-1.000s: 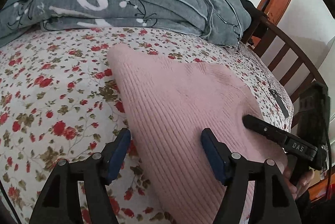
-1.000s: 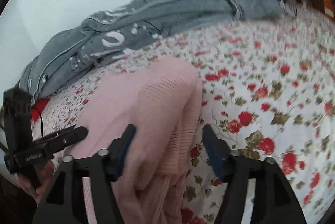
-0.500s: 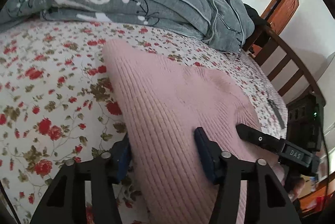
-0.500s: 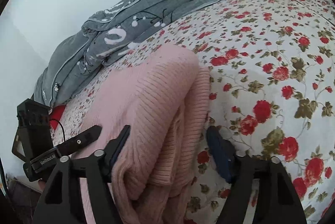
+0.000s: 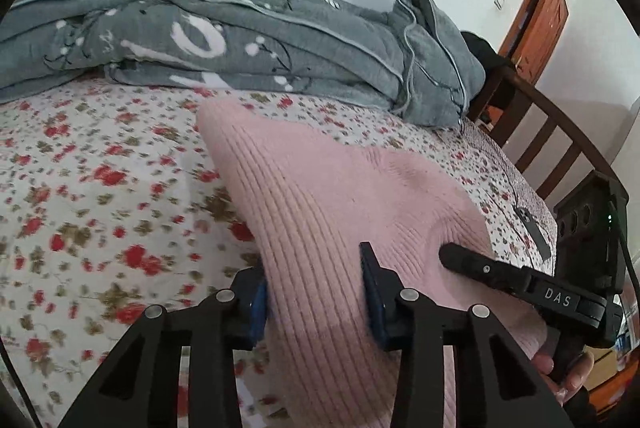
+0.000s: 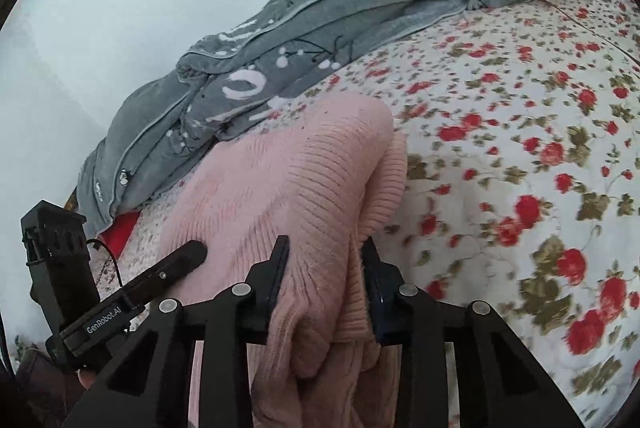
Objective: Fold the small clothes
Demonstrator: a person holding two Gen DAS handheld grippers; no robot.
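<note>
Pink ribbed knit sweater is lying on the bed's floral sheet, near edge bunched toward the two claws, far end resting just short of the grey quilt piled along the wall.

Left claw is closing; a second ago its jaws were standing wide around the sweater's left side, now they are narrowing onto a thick ridge of knit, blue pads pressing in from both sides. Right claw is closing too, squeezing the layered right edge of the sweater, where it was only straddling it before. Fabric is gathering into folds between its jaws.

Both views are tilting up slightly against the earlier ones, so the grabbed edge is likely starting to lift.

Meaning: the grasp step is finishing, both near corners getting secured. Next move is probably carrying this edge over toward the far end to make a fold. Risk: the right claw is pinching several layers at once, so the fold could come out lumpy.

A person's fingers are showing under the right claw handle.
</note>
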